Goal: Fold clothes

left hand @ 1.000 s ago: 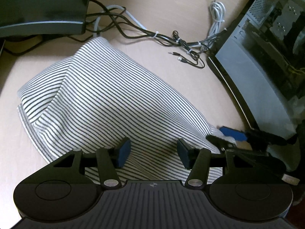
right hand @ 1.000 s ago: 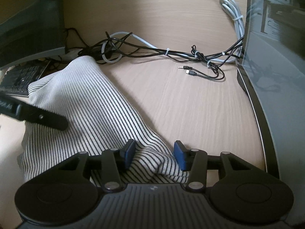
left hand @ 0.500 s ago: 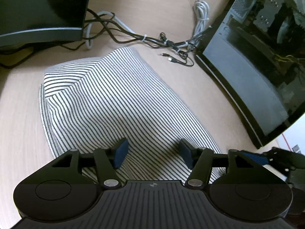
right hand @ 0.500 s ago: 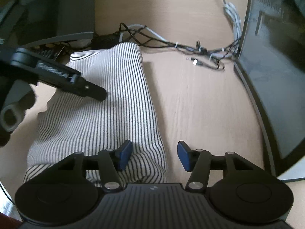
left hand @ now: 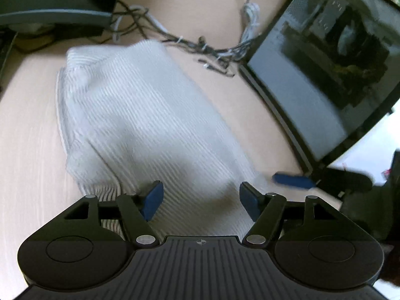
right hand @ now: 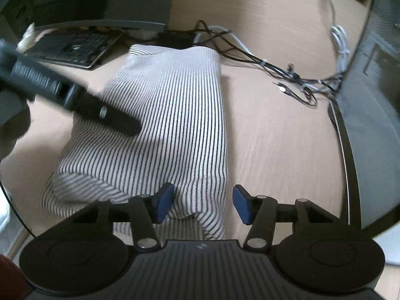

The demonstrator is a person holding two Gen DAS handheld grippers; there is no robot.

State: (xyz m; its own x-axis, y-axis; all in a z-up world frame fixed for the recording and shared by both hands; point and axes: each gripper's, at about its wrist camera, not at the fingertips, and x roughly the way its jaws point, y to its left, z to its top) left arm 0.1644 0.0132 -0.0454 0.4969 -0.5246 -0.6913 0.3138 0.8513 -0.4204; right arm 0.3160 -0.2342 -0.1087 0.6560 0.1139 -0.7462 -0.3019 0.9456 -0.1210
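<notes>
A black-and-white striped garment (right hand: pixel 170 125) lies folded into a compact shape on the light wood desk (right hand: pixel 280 150); it also shows, blurred, in the left wrist view (left hand: pixel 140 125). My left gripper (left hand: pixel 201 201) is open and empty above the garment's near edge. My right gripper (right hand: pixel 202 205) is open and empty over the garment's near right corner. One finger of the left gripper (right hand: pixel 107 115) hovers over the garment's left part. The right gripper's blue pad (left hand: pixel 292 180) shows at the right of the garment.
A monitor base (left hand: pixel 50 17) and a keyboard (right hand: pixel 72 47) stand at the back left. A tangle of cables (right hand: pixel 275 67) lies behind the garment. A dark glass-sided computer case (left hand: pixel 325 80) stands on the right of the desk.
Both grippers have pulled back and up from the garment, which now lies farther away and flat. The right gripper has let go of the garment's corner. The left view is motion-blurred.
</notes>
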